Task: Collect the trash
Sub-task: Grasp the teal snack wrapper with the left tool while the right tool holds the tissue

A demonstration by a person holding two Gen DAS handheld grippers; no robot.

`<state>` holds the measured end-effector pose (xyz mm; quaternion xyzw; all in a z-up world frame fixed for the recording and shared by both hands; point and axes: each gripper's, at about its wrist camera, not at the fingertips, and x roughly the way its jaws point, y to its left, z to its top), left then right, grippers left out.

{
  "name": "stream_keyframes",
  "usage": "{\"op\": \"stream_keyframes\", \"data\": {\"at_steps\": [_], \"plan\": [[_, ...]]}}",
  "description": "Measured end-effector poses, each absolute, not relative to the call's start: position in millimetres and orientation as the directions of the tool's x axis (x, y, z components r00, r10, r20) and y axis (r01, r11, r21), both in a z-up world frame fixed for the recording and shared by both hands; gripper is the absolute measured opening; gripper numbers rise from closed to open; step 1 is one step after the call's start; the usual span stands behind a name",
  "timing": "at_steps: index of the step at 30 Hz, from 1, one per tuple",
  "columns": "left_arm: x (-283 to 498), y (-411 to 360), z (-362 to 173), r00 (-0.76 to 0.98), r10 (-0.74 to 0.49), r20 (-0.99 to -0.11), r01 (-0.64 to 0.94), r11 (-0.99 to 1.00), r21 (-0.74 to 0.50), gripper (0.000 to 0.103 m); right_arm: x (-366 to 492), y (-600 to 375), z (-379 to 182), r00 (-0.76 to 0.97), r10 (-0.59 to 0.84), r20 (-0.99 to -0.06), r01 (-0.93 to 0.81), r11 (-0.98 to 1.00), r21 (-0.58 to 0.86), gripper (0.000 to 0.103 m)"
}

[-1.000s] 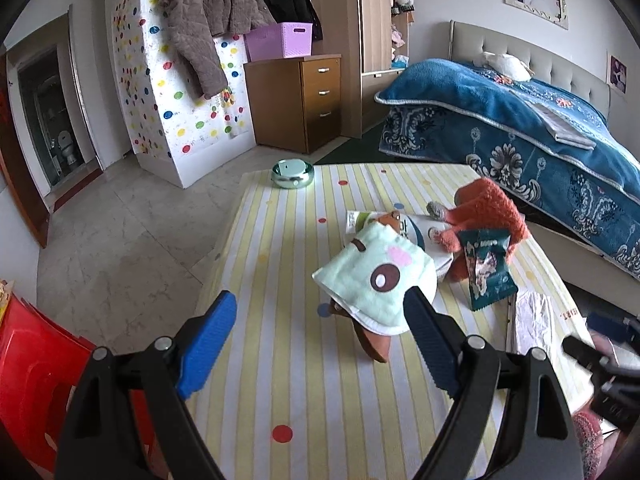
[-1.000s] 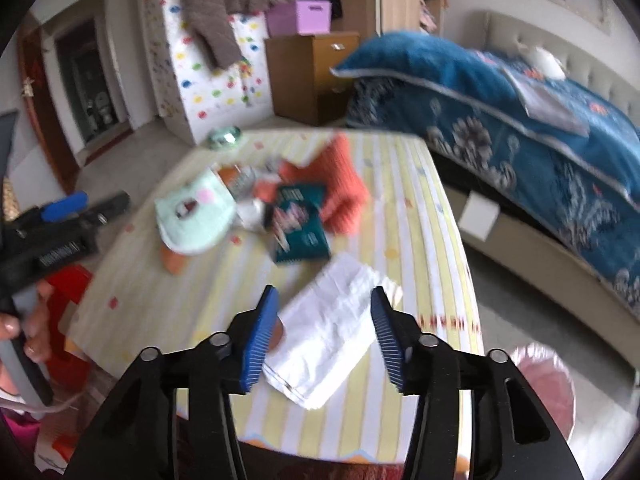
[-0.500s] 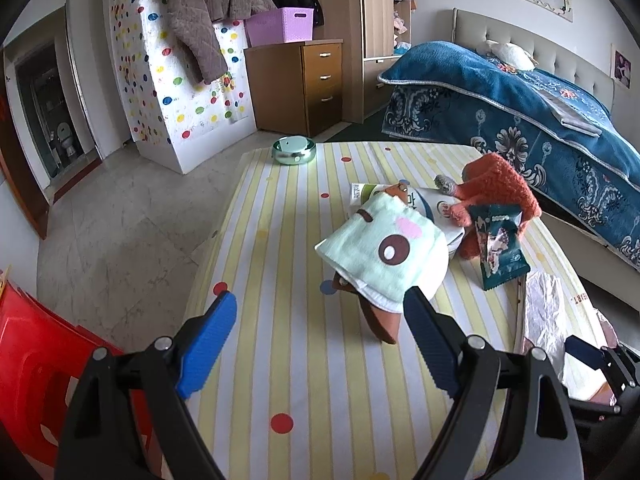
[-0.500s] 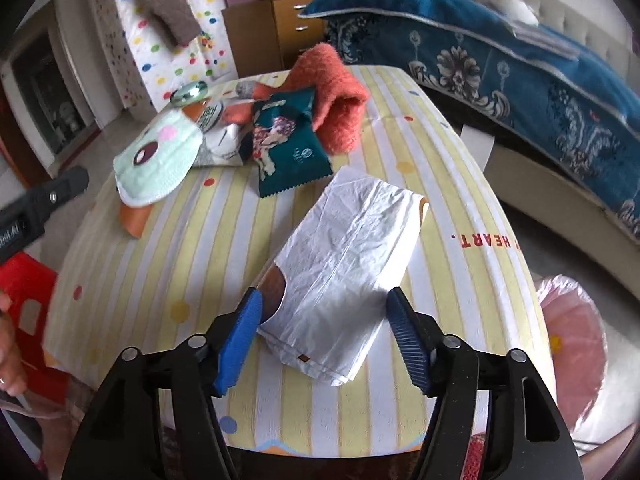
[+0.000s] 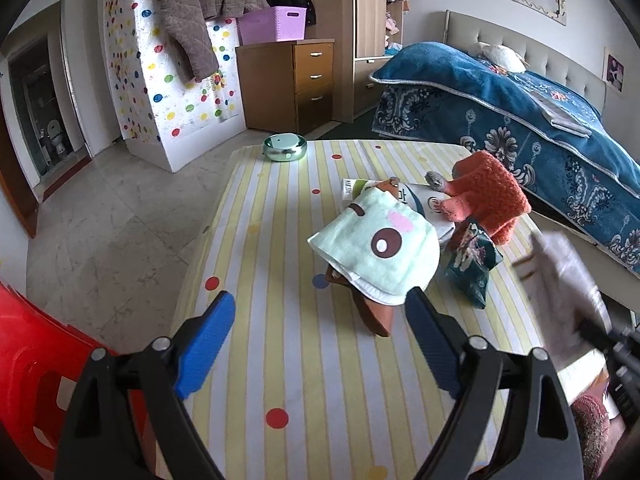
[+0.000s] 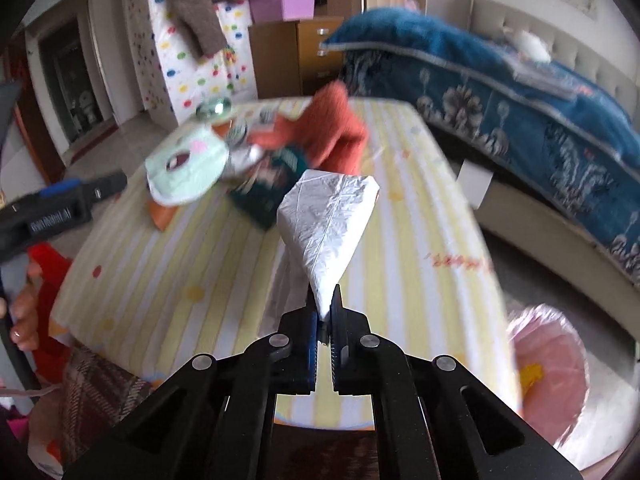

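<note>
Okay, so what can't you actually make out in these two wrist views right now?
- Dark green snack packet, right wrist view: motion blur smears its print, and the white plastic bag covers one edge.
- Brown thing, left wrist view: mostly under the mint cloth, so unidentifiable.
- Right gripper, left wrist view: cut off at the frame edge, jaws unseen.

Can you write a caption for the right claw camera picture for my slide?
Right claw pinches a folded white plastic bag above the striped table.

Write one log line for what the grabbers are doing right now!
right gripper: shut on white plastic bag, lifted off table | left gripper: open, empty | dark green wrapper: on table
</note>
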<state>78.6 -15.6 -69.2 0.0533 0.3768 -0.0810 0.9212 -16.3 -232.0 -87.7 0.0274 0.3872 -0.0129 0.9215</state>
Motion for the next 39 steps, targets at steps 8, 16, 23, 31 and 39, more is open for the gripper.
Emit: {"op": "stream_keyframes", "data": {"at_steps": [8, 16, 23, 31, 39], "plan": [[77.7, -51.9, -72.3, 0.685, -0.181, -0.705, 0.294, 0.955, 0.040, 0.088, -17.0, -257.1, -66.2, 0.733, -0.059, -0.677, 0.110, 0.993, 0.031, 0.005], [86.4, -114.3, -80.3, 0.646, -0.280, -0.710, 0.439, 0.897, 0.046, 0.076, -17.3, -292.1, -64.5, 0.732, -0.078, -0.677, 0.158, 0.986, 0.058, 0.005], [105.1, -143.2, -106.6, 0.585, -0.252, -0.771, 0.476, 0.876, 0.075, 0.076, -19.7, -312.2, -72.1, 0.730, -0.083, -0.679, 0.173, 0.983, 0.065, 0.005], [120.3, -143.7, -126.1, 0.519, -0.231, -0.823, 0.466, 0.884, 0.045, 0.066, -22.0, -319.4, -75.5, 0.723, -0.070, -0.687, 0.173, 0.981, 0.082, 0.005], [104.3, -138.8, -116.0, 0.497, -0.299, -0.815, 0.506, 0.862, -0.008, 0.022, -34.0, -320.8, -70.4, 0.734, -0.053, -0.677, 0.172, 0.979, 0.110, 0.005]]}}
